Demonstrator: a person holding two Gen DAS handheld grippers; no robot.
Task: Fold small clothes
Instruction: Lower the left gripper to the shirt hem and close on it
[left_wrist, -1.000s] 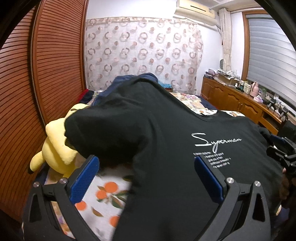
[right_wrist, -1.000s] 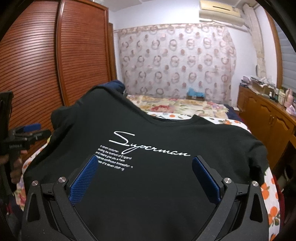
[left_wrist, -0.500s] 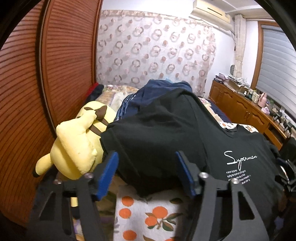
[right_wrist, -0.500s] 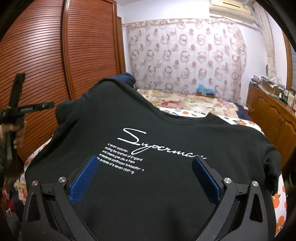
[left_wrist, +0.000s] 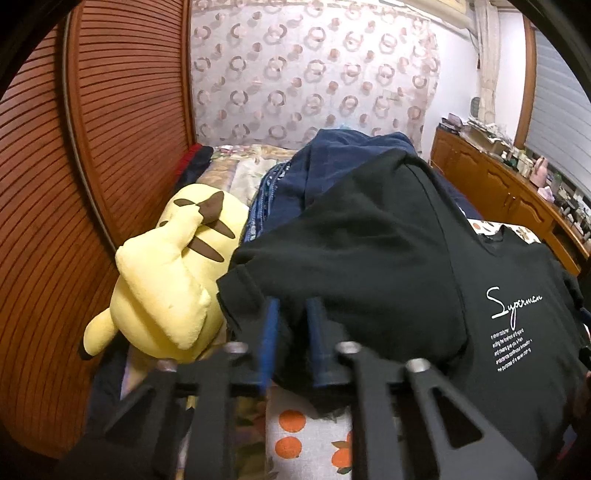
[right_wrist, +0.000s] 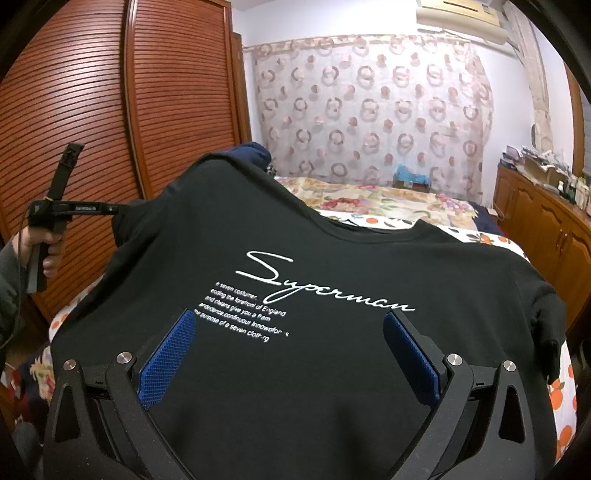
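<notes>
L gripper (left_wrist: 291, 314) is clenching the soft sleeve hem of the black tee (right_wrist: 295, 258), lying spread on the bed beside a plush yellow toy (left_wrist: 166, 273); R gripper (right_wrist: 288, 332) is hovering released, ribbed blue pads (right_wrist: 168, 354) wide.

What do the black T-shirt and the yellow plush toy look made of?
Black T-shirt: soft matte knit, probably cotton jersey; it drapes and creases, with white printed lettering. Yellow plush toy: fuzzy pile fabric over stuffing, judging by its rounded, puffy shape.

Both wrist views look close and downward over the black T-shirt (left_wrist: 388, 266) (right_wrist: 295, 369), apparently facing the curtain (left_wrist: 314, 74) (right_wrist: 369, 110).
</notes>
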